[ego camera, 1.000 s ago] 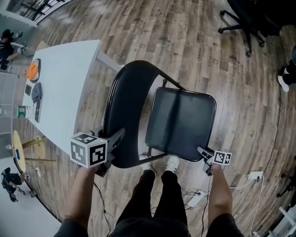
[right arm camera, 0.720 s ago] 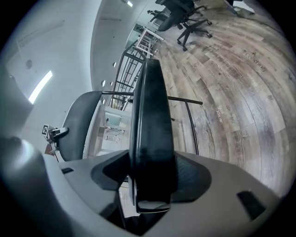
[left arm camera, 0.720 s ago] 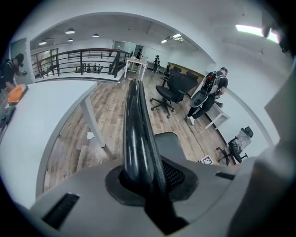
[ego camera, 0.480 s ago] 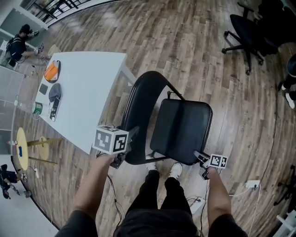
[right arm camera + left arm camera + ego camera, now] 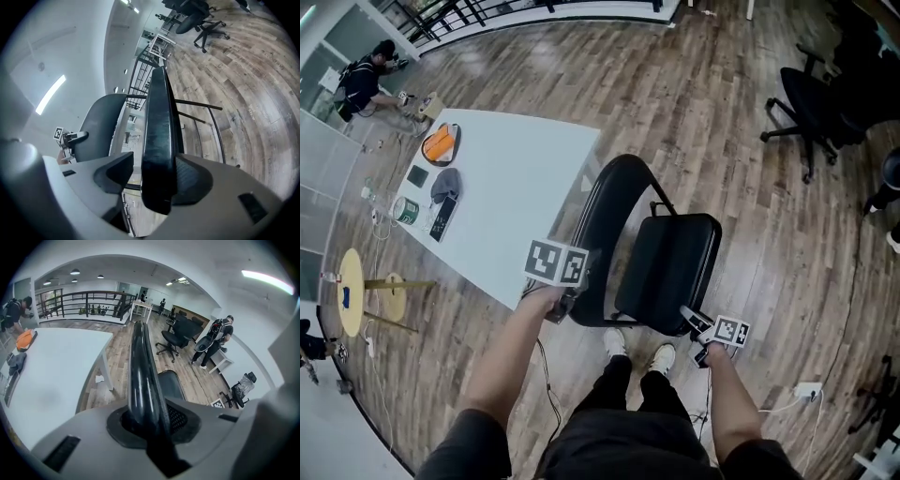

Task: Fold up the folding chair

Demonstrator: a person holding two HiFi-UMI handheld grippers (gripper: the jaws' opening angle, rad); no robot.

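1. I stand over a black folding chair [image 5: 630, 202] on a wood-plank floor [image 5: 703, 94]. My shoes [image 5: 617, 344] are just beside its legs.
2. The chair stands close along the long edge of a white table [image 5: 520, 178] on my left, with its backrest [image 5: 602, 239] nearest that edge.
3. My left gripper [image 5: 566, 306] pinches the curved top rim of the backrest. In the left gripper view the glossy rim runs straight out from between the jaws, and both pads press on it.
4. My right gripper [image 5: 693, 321] is at the front edge of the seat [image 5: 670, 267]. In the right gripper view the edge sits between jaws spread a little wider than it. One pad lies against the seat, and a thin gap shows at the other.
5. The seat is tilted, its front edge raised toward the backrest but not flat against it.
6. At the table's far end lie an orange object [image 5: 439, 143] and a grey cap [image 5: 443, 185]. A black office chair [image 5: 811, 103] stands well apart, toward the floor's upper right.
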